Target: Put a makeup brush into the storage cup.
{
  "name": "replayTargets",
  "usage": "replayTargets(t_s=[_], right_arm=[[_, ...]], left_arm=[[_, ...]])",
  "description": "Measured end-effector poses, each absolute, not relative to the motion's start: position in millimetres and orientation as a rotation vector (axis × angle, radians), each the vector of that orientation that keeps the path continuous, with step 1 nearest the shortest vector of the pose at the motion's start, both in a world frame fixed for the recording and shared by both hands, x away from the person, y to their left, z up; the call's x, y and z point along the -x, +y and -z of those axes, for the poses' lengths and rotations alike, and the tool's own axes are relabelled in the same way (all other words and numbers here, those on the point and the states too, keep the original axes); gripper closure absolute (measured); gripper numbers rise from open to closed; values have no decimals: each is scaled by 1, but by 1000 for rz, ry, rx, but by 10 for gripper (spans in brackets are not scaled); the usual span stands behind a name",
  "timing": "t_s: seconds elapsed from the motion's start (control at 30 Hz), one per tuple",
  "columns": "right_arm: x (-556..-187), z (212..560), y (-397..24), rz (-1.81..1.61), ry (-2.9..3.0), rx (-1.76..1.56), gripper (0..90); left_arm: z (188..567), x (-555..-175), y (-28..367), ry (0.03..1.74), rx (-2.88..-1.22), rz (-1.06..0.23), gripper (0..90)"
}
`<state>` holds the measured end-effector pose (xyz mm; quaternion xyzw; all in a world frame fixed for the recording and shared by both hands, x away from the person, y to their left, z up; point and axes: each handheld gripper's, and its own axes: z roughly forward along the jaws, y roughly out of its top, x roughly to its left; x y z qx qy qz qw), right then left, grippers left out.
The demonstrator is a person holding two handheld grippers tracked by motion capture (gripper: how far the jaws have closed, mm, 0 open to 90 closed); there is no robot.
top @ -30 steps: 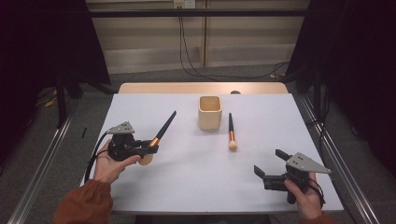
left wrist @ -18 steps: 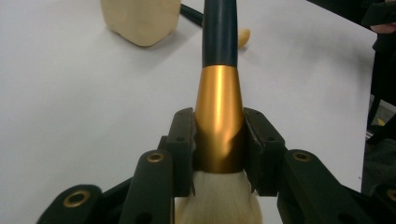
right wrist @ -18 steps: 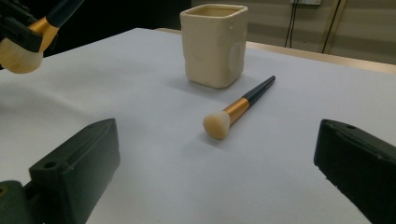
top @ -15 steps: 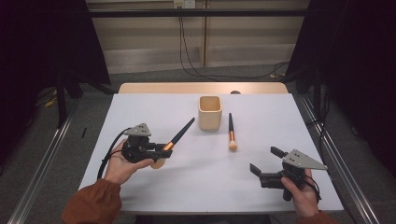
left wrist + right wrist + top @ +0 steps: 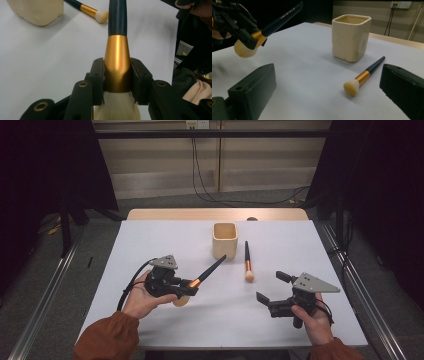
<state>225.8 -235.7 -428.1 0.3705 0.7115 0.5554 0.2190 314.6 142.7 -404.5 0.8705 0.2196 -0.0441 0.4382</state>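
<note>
The white counter (image 5: 150, 245) carries a cream cup (image 5: 224, 240) near its far edge. My left gripper (image 5: 186, 289) has its fingers clamped on the gold ferrule of a large brush (image 5: 205, 274), raised off the counter, handle aimed at the cup. My right gripper (image 5: 270, 289) hovers with fingers apart. A small brush (image 5: 247, 261) lies beside the cup.

Rust-orange sleeves (image 5: 107, 337); black grippers, left gripper (image 5: 192, 290) and right gripper (image 5: 270, 290), grey three-cornered plates and black cables behind the jaws.
</note>
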Motion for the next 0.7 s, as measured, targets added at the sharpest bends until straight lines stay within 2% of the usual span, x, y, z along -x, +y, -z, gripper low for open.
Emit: replayTargets(t_s=[0.7], right_arm=[[-254,410,-202,-1514,2283,-864,0]], left_arm=[[400,-307,108,375,-2297,174,668]])
